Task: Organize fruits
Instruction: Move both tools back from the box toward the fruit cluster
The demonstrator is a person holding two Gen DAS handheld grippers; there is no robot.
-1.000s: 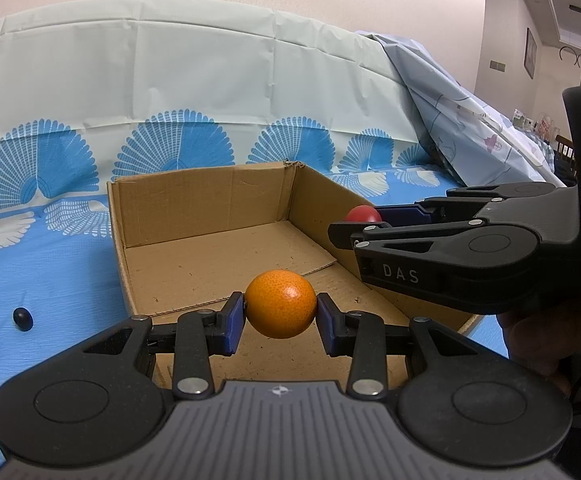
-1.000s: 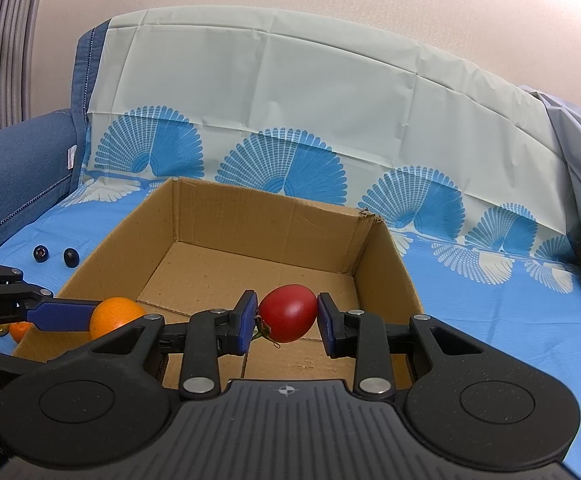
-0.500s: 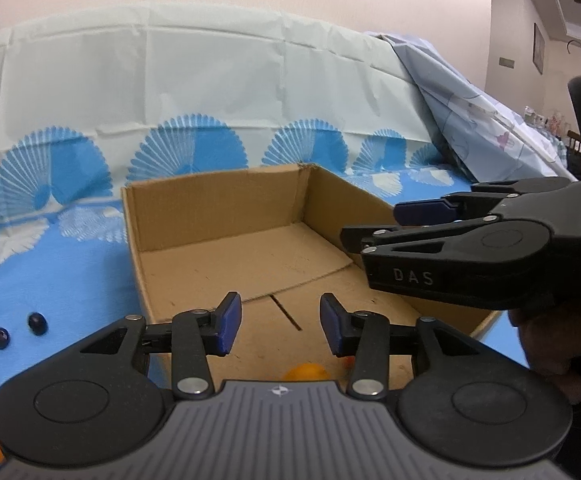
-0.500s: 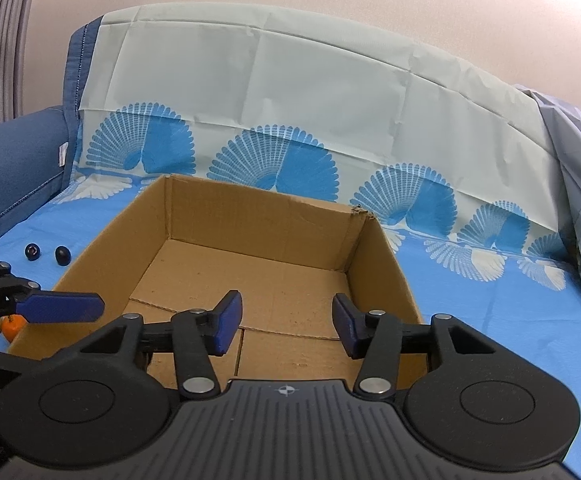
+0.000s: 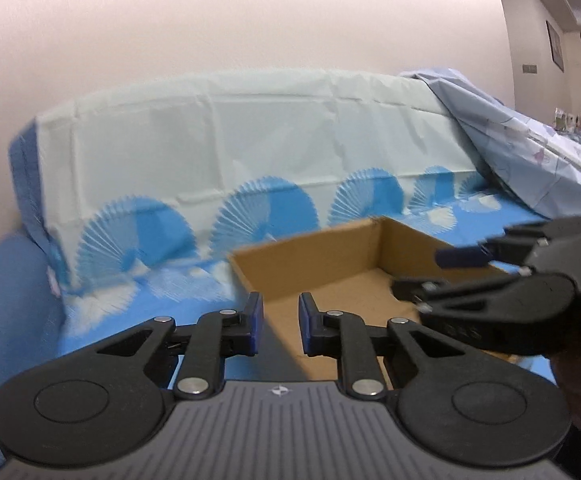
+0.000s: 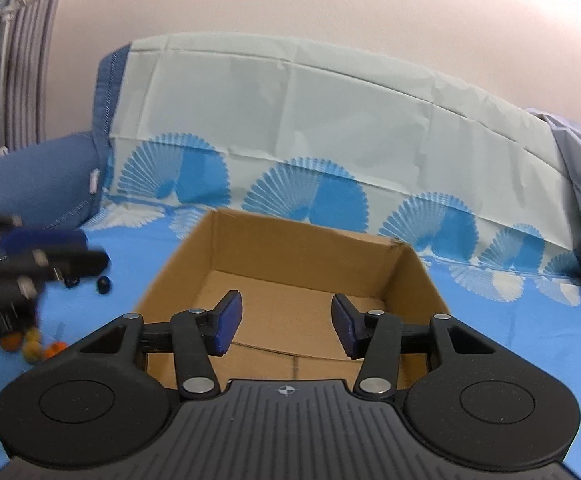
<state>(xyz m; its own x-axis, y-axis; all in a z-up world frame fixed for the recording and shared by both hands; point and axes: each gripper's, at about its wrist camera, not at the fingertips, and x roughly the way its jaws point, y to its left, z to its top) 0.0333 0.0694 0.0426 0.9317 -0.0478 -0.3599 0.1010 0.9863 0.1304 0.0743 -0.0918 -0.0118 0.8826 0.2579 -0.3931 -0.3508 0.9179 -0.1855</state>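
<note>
An open cardboard box [image 6: 414, 276] sits on the blue patterned cloth; it also shows in the left wrist view [image 5: 330, 248]. My right gripper [image 6: 286, 330] is open and empty above the box's near part. My left gripper [image 5: 279, 325] is open and empty over the box's left wall. The right gripper shows at the right of the left wrist view [image 5: 490, 280]. The left gripper shows blurred at the left of the right wrist view [image 6: 50, 256]. Small orange fruits [image 6: 30, 344] and dark round fruits [image 6: 104, 284] lie on the cloth left of the box. Fruit inside the box is hidden.
A pale sheet with blue fan prints [image 6: 330, 128] covers the backrest behind the box. A blue cushion [image 6: 38, 184] stands at the left. A crumpled light sheet [image 5: 530, 152] lies at the right.
Both grippers let go of their fruit, the orange and the red one, over the box and then rose. The left gripper has swung left. The right jaws have opened wider.
</note>
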